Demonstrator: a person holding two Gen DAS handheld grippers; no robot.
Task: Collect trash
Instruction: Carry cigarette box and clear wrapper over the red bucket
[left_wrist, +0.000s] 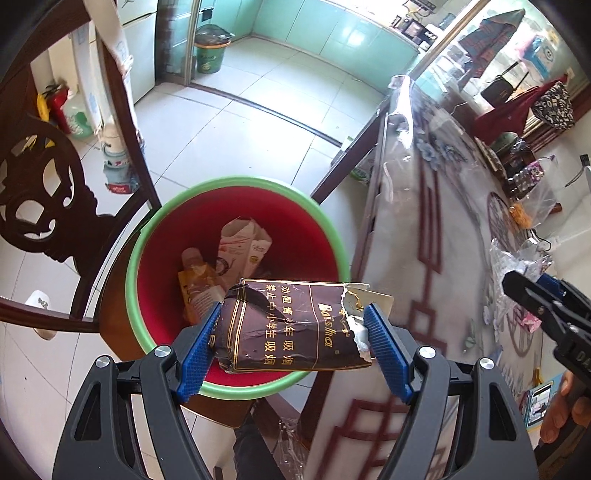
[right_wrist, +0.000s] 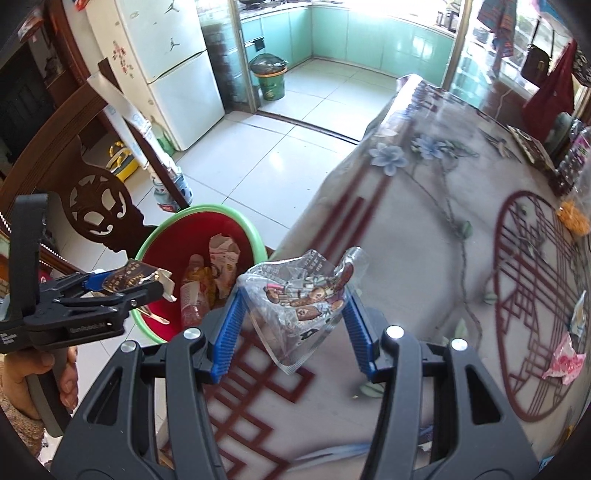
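My left gripper (left_wrist: 291, 328) is shut on a torn dark brown cigarette pack (left_wrist: 291, 325) with gold lettering, held over the near rim of a red bin with a green rim (left_wrist: 325, 225). A bottle (left_wrist: 195, 273) and a crumpled carton (left_wrist: 240, 251) lie inside the bin. In the right wrist view my right gripper (right_wrist: 293, 317) is shut on a clear plastic wrapper (right_wrist: 299, 295) printed with cartoon bears, held above the table's left edge, to the right of the bin (right_wrist: 166, 225). The left gripper (right_wrist: 122, 288) with the pack shows there at the left.
A carved dark wooden chair (left_wrist: 44, 192) stands left of the bin. The table (right_wrist: 424, 229) has a glossy flowered cover, with a pink wrapper (right_wrist: 565, 362), an orange snack bag (right_wrist: 572, 218) and bottles at its right side. A fridge (right_wrist: 177, 74) and a second bin (right_wrist: 269, 79) stand farther off.
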